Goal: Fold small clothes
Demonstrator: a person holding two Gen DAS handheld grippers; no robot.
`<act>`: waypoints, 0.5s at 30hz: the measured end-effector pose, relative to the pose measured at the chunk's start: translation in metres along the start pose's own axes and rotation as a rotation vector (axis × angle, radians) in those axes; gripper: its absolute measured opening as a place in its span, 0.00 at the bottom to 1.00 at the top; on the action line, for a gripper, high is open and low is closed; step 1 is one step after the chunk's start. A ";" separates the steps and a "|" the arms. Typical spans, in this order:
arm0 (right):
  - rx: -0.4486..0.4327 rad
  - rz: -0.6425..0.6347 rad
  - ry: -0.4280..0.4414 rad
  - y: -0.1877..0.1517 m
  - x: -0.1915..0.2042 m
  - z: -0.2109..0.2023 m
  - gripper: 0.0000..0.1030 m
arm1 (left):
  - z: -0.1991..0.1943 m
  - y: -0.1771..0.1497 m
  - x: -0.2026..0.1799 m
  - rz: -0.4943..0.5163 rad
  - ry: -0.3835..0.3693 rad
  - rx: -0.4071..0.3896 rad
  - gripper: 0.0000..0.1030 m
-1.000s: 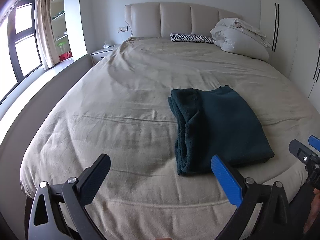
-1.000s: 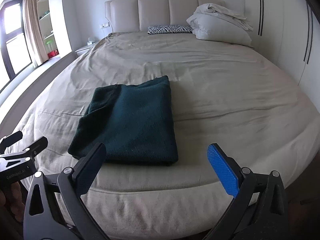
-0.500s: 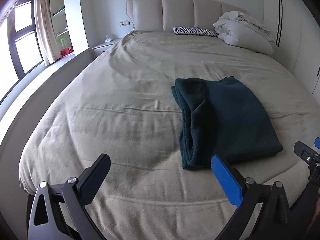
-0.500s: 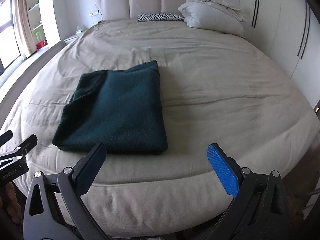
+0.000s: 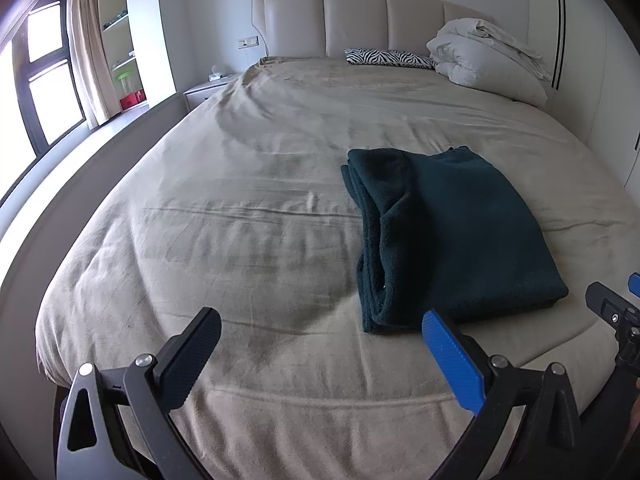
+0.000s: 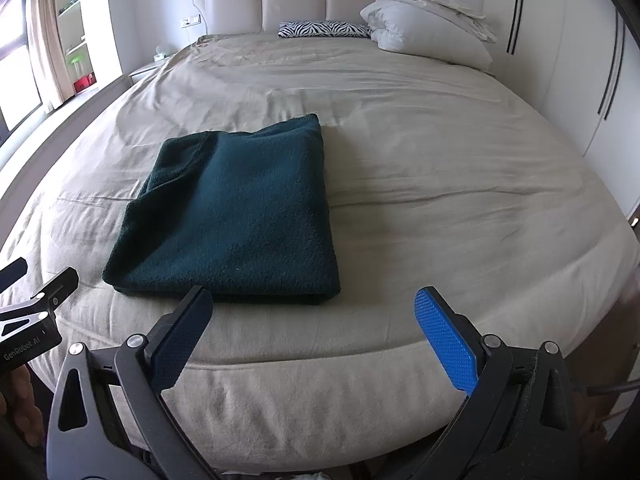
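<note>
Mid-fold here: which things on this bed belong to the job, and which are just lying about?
Job:
- dark green garment, folded on the bed
- left gripper, open, empty
- right gripper, open, empty

Lying about:
- zebra pillow
- white duvet bundle
- nightstand

both grippers pulled back a bit vs 1s ago, folded green cloth [image 6: 236, 216] sits further off, more bed edge [image 6: 320, 392] showing
</note>
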State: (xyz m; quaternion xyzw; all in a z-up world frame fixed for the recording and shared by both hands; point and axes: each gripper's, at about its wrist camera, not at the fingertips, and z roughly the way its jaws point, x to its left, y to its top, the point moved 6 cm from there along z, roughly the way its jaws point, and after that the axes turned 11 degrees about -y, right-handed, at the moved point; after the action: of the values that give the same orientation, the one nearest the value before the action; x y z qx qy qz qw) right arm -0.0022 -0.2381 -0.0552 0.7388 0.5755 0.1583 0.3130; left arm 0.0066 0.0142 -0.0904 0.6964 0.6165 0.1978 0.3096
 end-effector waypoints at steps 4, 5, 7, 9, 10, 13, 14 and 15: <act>0.003 0.000 0.001 0.000 0.001 0.000 1.00 | 0.000 0.000 -0.001 -0.002 0.000 0.000 1.00; 0.002 0.000 0.001 0.000 0.002 -0.001 1.00 | 0.000 0.000 0.000 -0.002 0.000 -0.001 1.00; 0.003 -0.001 0.001 0.000 0.002 -0.001 1.00 | 0.000 0.000 0.000 -0.001 0.001 -0.001 1.00; 0.003 0.001 0.001 -0.001 0.002 -0.001 1.00 | 0.000 0.000 0.000 -0.001 0.000 0.000 1.00; 0.003 0.001 0.000 -0.001 0.002 -0.001 1.00 | 0.000 0.000 0.000 -0.001 0.001 0.000 1.00; 0.003 0.000 0.001 -0.001 0.002 -0.001 1.00 | 0.000 0.000 0.000 -0.001 0.000 0.000 1.00; 0.003 0.000 0.001 -0.001 0.002 -0.001 1.00 | 0.000 0.000 0.000 -0.001 0.000 0.000 1.00; 0.003 0.001 0.001 -0.001 0.002 -0.001 1.00 | 0.000 0.000 0.000 -0.001 0.000 0.000 1.00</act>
State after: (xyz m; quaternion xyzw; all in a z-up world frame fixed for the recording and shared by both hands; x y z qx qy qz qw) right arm -0.0027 -0.2355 -0.0553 0.7393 0.5757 0.1580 0.3115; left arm 0.0064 0.0139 -0.0901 0.6961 0.6169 0.1976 0.3097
